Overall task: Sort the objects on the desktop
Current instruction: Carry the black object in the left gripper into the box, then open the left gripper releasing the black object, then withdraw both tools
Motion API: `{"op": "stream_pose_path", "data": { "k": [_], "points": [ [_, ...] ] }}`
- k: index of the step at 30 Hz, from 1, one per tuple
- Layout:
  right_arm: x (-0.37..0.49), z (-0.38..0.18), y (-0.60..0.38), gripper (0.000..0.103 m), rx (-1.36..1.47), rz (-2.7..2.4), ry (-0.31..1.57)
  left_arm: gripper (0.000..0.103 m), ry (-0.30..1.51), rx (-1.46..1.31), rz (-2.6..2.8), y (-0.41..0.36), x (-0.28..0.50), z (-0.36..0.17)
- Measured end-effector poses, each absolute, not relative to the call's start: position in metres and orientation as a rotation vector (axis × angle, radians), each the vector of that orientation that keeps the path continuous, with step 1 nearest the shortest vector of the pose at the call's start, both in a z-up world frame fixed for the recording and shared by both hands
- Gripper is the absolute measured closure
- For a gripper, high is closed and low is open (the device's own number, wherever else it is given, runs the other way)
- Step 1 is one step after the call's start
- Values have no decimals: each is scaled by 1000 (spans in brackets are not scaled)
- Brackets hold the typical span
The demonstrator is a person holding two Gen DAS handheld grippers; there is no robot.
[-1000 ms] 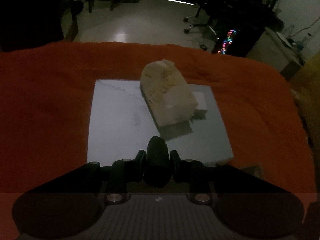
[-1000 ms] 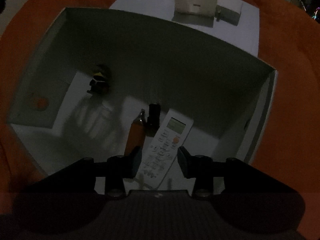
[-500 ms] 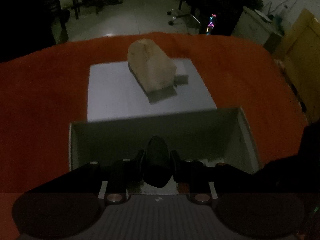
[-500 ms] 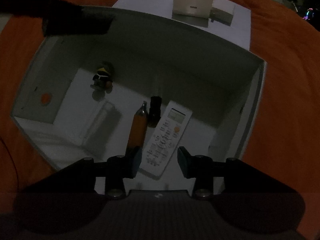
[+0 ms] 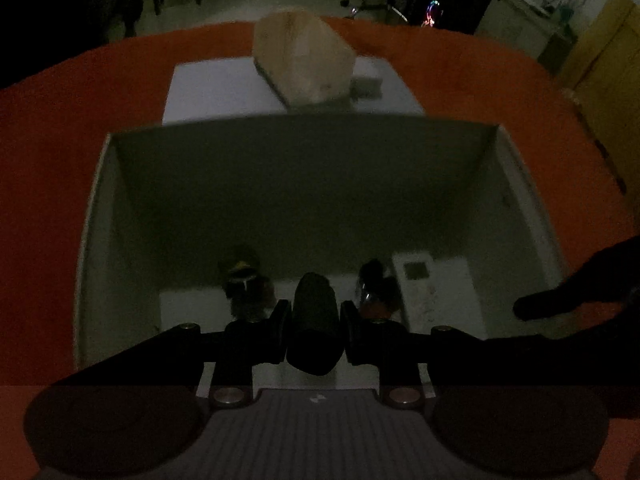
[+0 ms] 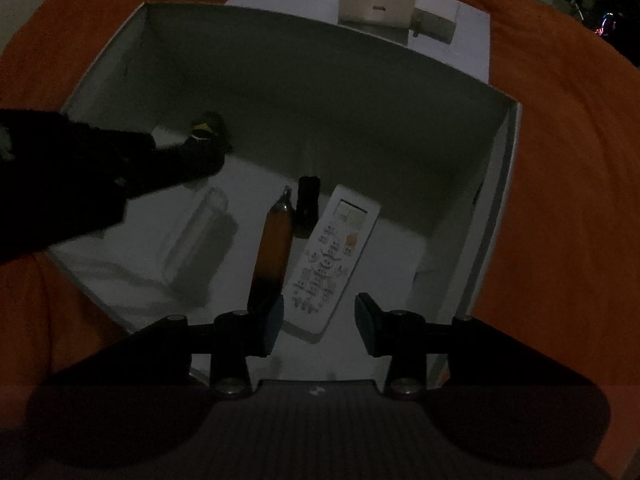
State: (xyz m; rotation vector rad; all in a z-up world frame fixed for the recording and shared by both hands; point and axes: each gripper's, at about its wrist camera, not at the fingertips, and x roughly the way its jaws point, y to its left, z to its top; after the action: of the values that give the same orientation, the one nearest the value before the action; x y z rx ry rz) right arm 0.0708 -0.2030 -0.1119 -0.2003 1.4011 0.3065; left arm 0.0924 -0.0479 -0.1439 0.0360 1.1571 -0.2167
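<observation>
My left gripper (image 5: 314, 330) is shut on a dark rounded object (image 5: 314, 320) and hangs over the open white box (image 5: 304, 160); it shows as a dark shape (image 6: 100, 168) at the left of the right wrist view. On the box floor lie a white remote (image 6: 332, 256), an orange pen-like tube (image 6: 274, 244), a small black block (image 6: 306, 206), a clear tube (image 6: 198, 236) and a small dark figure (image 6: 206, 132). My right gripper (image 6: 319, 324) is open above the remote's near end, holding nothing.
Beyond the box, a pale tissue pack (image 5: 304, 60) and a small white box (image 5: 366, 80) rest on a white board (image 5: 216, 92). An orange cloth (image 5: 52, 160) covers the table. Chairs and furniture stand in the dark room behind.
The left gripper carried its dark object from over the white board back to above the box interior. The right gripper stayed open over the remote, drifting slightly.
</observation>
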Motion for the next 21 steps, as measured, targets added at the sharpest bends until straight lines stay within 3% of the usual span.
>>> {"op": "stream_pose_path", "data": {
  "k": [13, 18, 21],
  "points": [
    [69, -123, -199, 60, -203, 319, 1424, 80, 1192, 107, -220, -56, 81, -168],
    [69, -128, -200, 60, -198, 318, 1435, 70, 1203, 134, -222, -59, 77, -175],
    [69, -129, -200, 60, -197, 319, 1438, 69, 1198, 143, -227, -59, 77, -173]
  ]
}}
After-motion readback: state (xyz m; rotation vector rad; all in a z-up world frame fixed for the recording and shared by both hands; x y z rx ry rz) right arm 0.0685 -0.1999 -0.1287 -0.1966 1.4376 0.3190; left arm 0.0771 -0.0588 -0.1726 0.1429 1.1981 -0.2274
